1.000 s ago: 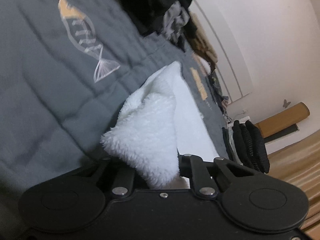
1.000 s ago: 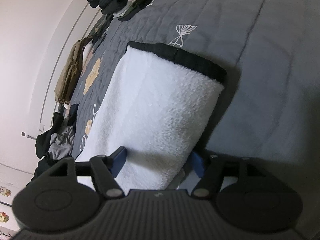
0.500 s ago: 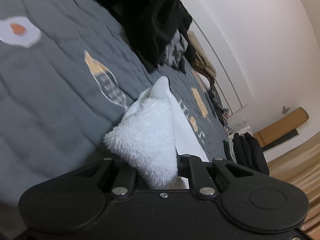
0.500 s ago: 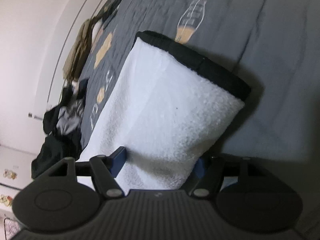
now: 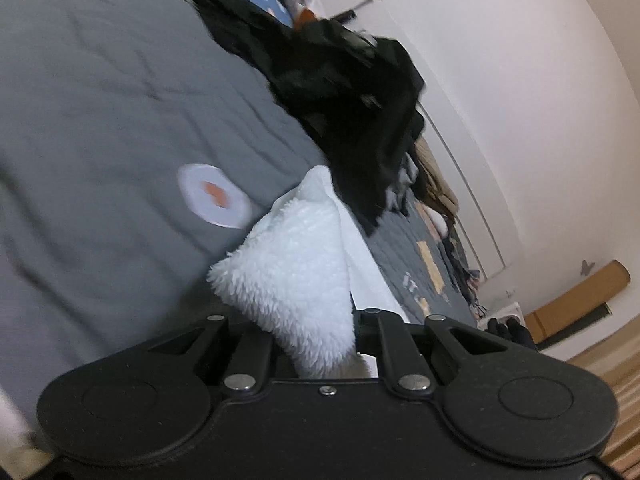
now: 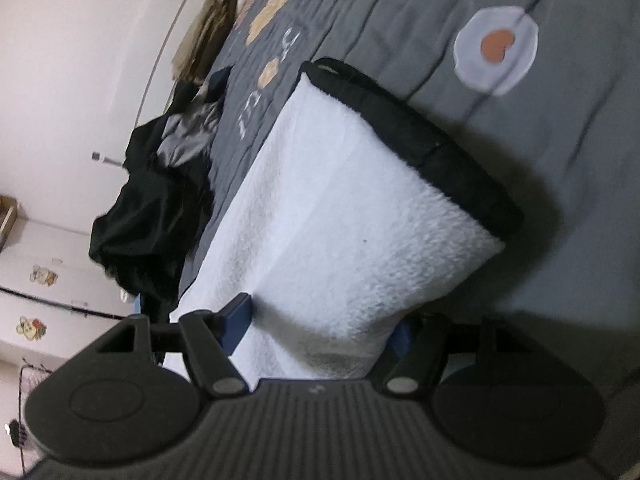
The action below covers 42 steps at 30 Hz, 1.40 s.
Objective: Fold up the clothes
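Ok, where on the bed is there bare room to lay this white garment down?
Free: the grey quilt around the fried-egg print, between the white fleece garment and the black clothes pile; in the right wrist view, quilt beyond the garment's black-trimmed end is bare too. Crowded: the wall side, with the black pile and tan clothes.

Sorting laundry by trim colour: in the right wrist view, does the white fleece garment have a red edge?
No, the white fleece garment ends in a black band along its far edge.

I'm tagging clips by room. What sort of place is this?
Most likely a bedroom: a bed under a grey quilt, a heap of dark clothes on it, and a white fleece garment being handled.
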Each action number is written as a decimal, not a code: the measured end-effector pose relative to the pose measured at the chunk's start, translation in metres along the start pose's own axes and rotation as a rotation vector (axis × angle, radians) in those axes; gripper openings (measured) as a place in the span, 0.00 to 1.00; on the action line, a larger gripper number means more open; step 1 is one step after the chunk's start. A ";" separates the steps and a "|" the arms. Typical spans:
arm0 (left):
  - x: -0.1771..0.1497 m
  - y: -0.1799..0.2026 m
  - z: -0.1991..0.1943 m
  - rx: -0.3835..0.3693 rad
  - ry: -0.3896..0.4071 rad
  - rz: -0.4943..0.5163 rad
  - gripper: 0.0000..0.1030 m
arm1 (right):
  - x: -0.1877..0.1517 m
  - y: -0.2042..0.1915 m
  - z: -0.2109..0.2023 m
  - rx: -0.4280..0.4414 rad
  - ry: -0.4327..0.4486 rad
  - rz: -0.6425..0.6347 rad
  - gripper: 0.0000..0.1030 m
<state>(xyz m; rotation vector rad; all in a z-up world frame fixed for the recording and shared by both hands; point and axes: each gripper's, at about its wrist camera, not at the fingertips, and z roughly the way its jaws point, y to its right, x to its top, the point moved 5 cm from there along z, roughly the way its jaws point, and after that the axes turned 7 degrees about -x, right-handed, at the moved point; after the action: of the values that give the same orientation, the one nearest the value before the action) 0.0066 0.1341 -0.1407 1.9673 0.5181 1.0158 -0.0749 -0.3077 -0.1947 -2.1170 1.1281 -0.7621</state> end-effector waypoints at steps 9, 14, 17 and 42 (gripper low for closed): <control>-0.002 -0.025 -0.027 0.162 -0.102 0.121 0.41 | -0.019 0.004 -0.023 -0.119 0.056 -0.125 0.67; 0.025 -0.029 -0.059 0.320 -0.005 0.245 0.53 | -0.018 0.009 -0.045 -0.228 0.112 -0.239 0.67; 0.041 -0.025 -0.070 0.323 0.023 0.266 0.54 | -0.013 0.010 -0.060 -0.247 0.137 -0.269 0.67; 0.037 0.072 0.057 0.210 -0.113 0.818 0.70 | 0.027 -0.123 -0.007 -0.158 0.221 -0.776 0.67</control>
<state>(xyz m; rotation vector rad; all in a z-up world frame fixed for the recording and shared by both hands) 0.0739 0.0903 -0.0820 2.4717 -0.3010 1.3535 -0.0053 -0.2776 -0.0946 -2.6768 0.4354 -1.3060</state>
